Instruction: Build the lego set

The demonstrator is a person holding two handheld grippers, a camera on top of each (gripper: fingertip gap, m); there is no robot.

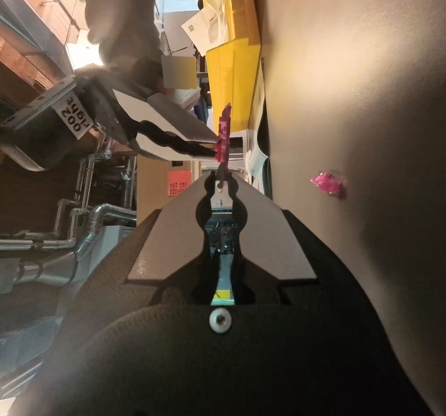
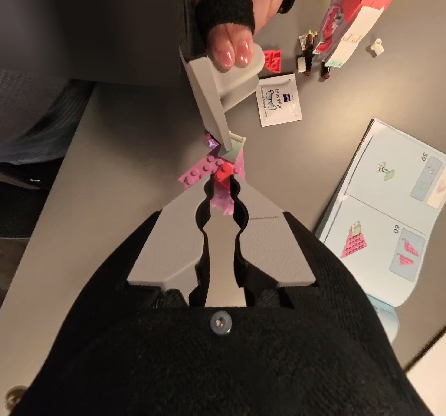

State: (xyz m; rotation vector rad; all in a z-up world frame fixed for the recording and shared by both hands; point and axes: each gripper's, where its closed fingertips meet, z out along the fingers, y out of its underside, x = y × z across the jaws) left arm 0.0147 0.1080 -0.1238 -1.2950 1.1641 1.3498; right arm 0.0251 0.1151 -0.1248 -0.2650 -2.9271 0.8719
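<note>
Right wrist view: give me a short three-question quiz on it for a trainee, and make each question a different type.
1. Multiple choice: what sits between the fingertips of the right gripper?
A. a small red plastic brick
B. a white sachet
C. a yellow bin
2. True or false: the open light-blue instruction booklet lies on the grey table, on the picture's right side.
3. Fill in the colour: the small red plastic brick sits against a ___ studded wedge plate.

Key: 1 A; 2 true; 3 pink.
</note>
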